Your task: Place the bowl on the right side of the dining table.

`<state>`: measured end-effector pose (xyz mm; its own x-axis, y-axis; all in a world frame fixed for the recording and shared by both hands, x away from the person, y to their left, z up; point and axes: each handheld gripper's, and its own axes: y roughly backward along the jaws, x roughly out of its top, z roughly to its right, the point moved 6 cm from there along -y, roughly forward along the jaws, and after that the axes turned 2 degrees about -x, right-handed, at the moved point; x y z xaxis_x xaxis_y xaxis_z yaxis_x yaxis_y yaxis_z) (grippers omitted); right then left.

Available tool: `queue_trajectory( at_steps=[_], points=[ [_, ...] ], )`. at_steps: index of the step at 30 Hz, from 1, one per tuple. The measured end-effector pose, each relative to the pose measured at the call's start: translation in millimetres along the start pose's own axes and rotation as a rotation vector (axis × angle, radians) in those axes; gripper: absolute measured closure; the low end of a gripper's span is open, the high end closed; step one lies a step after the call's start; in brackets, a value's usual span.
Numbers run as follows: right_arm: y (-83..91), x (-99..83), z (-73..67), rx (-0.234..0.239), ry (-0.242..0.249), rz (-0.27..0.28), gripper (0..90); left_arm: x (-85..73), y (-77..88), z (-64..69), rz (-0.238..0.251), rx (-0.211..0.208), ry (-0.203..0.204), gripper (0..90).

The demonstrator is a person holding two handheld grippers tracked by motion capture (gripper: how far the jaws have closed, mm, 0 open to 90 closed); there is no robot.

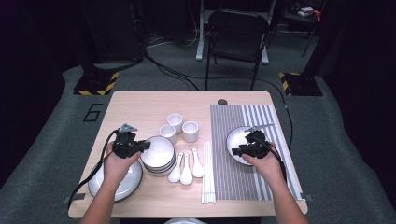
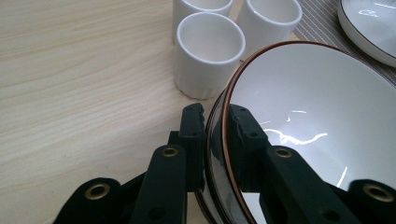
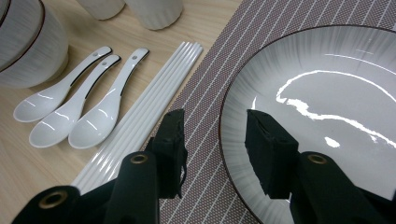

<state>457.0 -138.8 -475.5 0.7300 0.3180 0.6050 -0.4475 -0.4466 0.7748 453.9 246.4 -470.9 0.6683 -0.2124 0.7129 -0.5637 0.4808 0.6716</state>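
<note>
A stack of white bowls with brown rims (image 1: 159, 154) stands left of the table's middle. My left gripper (image 1: 145, 145) reaches it from the left. In the left gripper view its jaws (image 2: 216, 121) straddle the top bowl's (image 2: 308, 102) rim, one outside and one inside, pads against the wall. A white plate (image 1: 236, 137) lies on the striped placemat (image 1: 243, 182) at the right. My right gripper (image 1: 236, 150) hovers at its near edge. In the right gripper view its jaws (image 3: 212, 130) stand apart, the plate's (image 3: 327, 107) rim passing between them untouched.
Three small white cups (image 1: 175, 122) stand behind the bowls. Three white spoons (image 1: 186, 170) and a bundle of white chopsticks (image 1: 208, 175) lie between the bowls and the placemat. A large plate (image 1: 128, 184) sits under my left wrist near the front edge.
</note>
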Motion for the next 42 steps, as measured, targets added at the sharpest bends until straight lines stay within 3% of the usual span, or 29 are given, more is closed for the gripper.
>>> queue_trajectory(
  at_steps=[12,26,29,31,37,42],
  points=[
    [-1.9,-0.7,0.9,-0.002,0.001,-0.006,57.7,0.2,-0.7,-0.3,0.006,0.012,-0.035,78.0],
    [-4.2,-1.9,2.9,-0.002,0.0,-0.009,57.7,-0.7,2.5,-2.4,-0.038,0.026,-0.086,81.4],
    [-4.5,-2.5,2.1,-0.001,-0.014,-0.017,57.7,-0.1,4.9,-2.4,-0.035,0.024,-0.084,82.5],
    [-4.7,-2.8,2.3,-0.002,-0.015,-0.019,57.7,2.0,6.1,-0.5,-0.011,-0.018,-0.019,84.0],
    [-5.8,-3.1,2.1,0.0,-0.015,-0.02,57.7,1.9,5.6,-1.6,-0.015,-0.002,-0.043,84.3],
    [-6.6,-3.4,2.9,0.0,-0.011,-0.024,57.7,1.9,6.3,-1.2,-0.023,-0.016,-0.018,84.3]
  ],
)
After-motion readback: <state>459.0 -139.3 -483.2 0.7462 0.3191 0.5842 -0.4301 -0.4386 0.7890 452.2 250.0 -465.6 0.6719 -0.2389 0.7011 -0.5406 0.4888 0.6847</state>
